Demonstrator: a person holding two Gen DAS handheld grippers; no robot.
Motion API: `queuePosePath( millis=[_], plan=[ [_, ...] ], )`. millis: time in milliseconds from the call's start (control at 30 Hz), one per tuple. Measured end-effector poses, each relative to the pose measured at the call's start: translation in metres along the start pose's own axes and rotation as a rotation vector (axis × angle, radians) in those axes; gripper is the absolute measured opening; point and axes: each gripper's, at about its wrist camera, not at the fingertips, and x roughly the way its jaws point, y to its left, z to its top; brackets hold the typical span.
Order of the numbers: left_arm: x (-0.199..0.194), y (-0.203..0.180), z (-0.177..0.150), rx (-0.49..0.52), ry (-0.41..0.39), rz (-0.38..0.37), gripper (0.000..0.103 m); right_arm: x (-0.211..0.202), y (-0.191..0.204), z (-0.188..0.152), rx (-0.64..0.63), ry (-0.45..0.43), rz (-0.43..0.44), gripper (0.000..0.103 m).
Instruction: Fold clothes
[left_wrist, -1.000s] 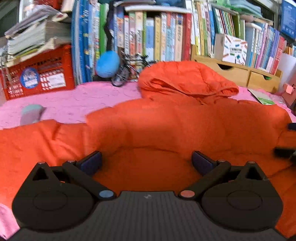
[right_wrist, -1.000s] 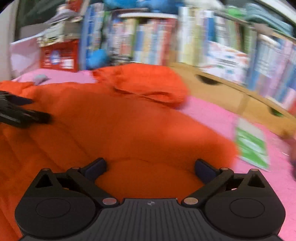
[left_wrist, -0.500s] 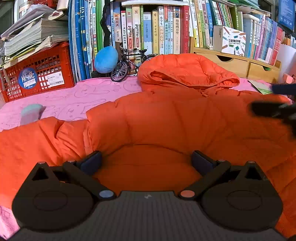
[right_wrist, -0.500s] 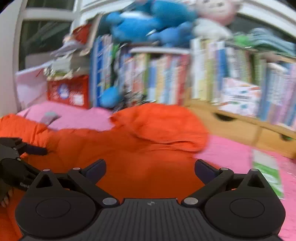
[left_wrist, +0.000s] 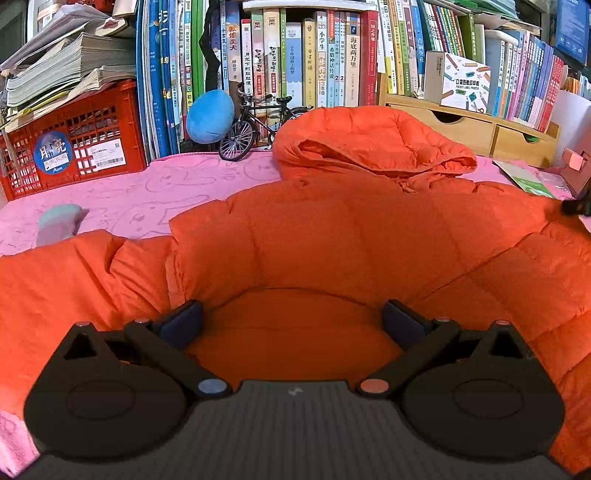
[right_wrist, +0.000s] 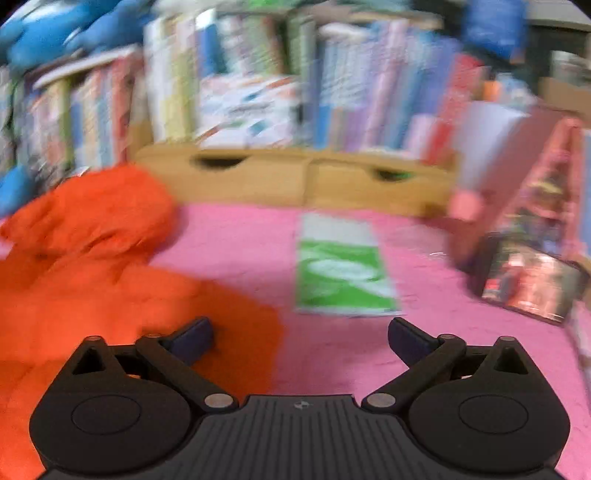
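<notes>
The left tongs sit low and level over the orange jacket, their two fingers spread wide with only puffy fabric between them, gripping nothing. The jacket lies flat on the pink cover, filling the space ahead of and to both sides of these tongs, its hood farther ahead. Beyond the hood stand a toy bicycle, a red crate and a row of books.

The right tongs are likewise spread apart and empty, hovering over the jacket's edge: the left finger is over orange fabric, the right over bare pink cover. Ahead lies a green booklet, then wooden drawers. This view is blurred.
</notes>
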Motion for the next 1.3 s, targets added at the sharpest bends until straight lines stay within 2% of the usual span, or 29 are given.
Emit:
queuePosePath(
  millis=[67,267,367,467,567,600,667,733,867,967,1133,1300],
  plan=[
    [0.0,0.0,0.0,0.0,0.0,0.0,0.103,-0.019,0.011,-0.001,-0.027,-0.047,0.09,0.101],
    [0.0,0.001,0.0,-0.001,-0.001,-0.002,0.103,-0.065,0.08,-0.014,-0.177,-0.075,0.437,0.103],
    [-0.001,0.002,-0.001,-0.012,-0.008,-0.011,0.103,-0.062,0.112,-0.031,-0.264,-0.032,0.496,0.103],
    [-0.013,0.015,-0.003,-0.088,-0.034,-0.079,0.103,-0.046,0.13,-0.045,-0.286,0.039,0.492,0.103],
    [-0.048,0.039,-0.016,-0.25,-0.094,-0.165,0.103,-0.045,0.13,-0.046,-0.283,0.043,0.496,0.103],
    [-0.062,0.049,-0.021,-0.3,-0.122,-0.172,0.103,-0.046,0.13,-0.046,-0.284,0.044,0.494,0.103],
    [-0.091,0.072,-0.032,-0.371,-0.192,-0.129,0.103,-0.047,0.13,-0.048,-0.287,0.044,0.492,0.103],
    [-0.109,0.106,-0.043,-0.444,-0.231,-0.047,0.103,-0.045,0.13,-0.047,-0.286,0.045,0.494,0.103],
    [-0.121,0.182,-0.061,-0.664,-0.21,0.104,0.103,-0.043,0.129,-0.047,-0.286,0.044,0.494,0.103],
    [-0.121,0.224,-0.072,-0.806,-0.209,0.143,0.103,-0.043,0.129,-0.047,-0.288,0.044,0.495,0.103],
    [-0.107,0.262,-0.082,-0.93,-0.203,0.182,0.103,-0.043,0.13,-0.047,-0.29,0.043,0.495,0.103],
    [-0.097,0.273,-0.081,-0.945,-0.227,0.199,0.103,-0.045,0.133,-0.048,-0.305,0.036,0.48,0.103]
  ],
)
